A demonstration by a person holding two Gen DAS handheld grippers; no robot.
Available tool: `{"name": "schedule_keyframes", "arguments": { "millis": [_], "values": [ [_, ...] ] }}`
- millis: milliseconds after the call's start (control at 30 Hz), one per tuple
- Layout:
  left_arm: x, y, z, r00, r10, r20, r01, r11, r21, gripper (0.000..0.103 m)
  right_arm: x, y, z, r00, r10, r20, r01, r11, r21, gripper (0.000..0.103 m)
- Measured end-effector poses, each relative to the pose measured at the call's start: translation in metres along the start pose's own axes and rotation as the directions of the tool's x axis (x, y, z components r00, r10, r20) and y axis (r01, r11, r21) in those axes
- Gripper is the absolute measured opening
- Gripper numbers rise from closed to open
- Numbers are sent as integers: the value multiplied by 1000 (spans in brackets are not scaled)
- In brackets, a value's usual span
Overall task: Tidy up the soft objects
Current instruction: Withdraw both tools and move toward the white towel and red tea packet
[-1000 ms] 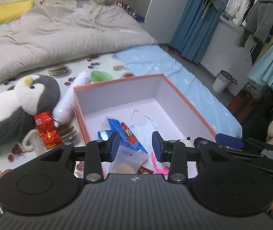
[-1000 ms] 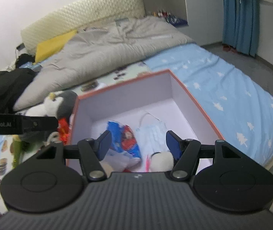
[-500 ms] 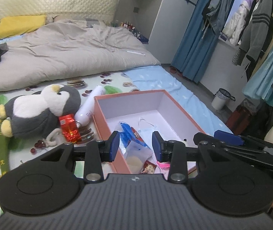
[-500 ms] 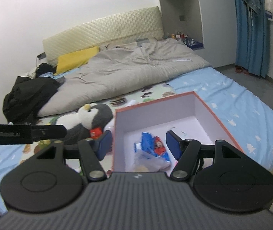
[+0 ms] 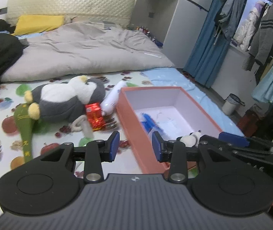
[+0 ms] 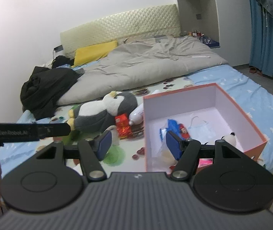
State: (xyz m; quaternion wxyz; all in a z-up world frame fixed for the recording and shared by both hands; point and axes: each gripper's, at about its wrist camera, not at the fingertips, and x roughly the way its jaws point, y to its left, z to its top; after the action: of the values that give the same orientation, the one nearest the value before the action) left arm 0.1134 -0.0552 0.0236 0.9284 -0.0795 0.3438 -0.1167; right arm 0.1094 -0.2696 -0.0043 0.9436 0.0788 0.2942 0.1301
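Both tongs hang empty, tilted downward: the left gripper (image 5: 135, 146) with a narrow gap, the right gripper (image 6: 137, 144) wider. Beyond them sits a stiff orange box (image 6: 239, 103); left of it lies the fuzzy penguin plush (image 5: 67, 99) on the bed.

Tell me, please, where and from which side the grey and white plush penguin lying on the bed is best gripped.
Probably by the white-and-yellow head end of the grey and white plush penguin, coming from above. It lies on its side, and its belly looks too broad for the jaws, while the head is narrower and faces up, uncovered. The red foil packet and white bottle crowd the side towards the orange box.
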Motion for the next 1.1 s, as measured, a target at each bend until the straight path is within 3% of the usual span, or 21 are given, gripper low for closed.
{"name": "schedule_keyframes", "arguments": {
  "millis": [233,533,1033,1100],
  "values": [
    [-15,26,-42,998,62,-8,-62,998,-5,43,4,25,-32,997,51,-65,-52,999,-15,65],
    [-13,78,-85,987,131,-91,-140,985,-102,45,26,48,-64,984,82,-156,-88,996,-28,65],
    [67,136,-72,960,162,-229,-190,976,-105,52,110,59,-44,972,97,-212,-106,994,-31,65],
    [82,144,-70,954,164,-250,-194,976,-100,59,125,60,-40,970,98,-220,-109,993,-38,65]
  ]
}}
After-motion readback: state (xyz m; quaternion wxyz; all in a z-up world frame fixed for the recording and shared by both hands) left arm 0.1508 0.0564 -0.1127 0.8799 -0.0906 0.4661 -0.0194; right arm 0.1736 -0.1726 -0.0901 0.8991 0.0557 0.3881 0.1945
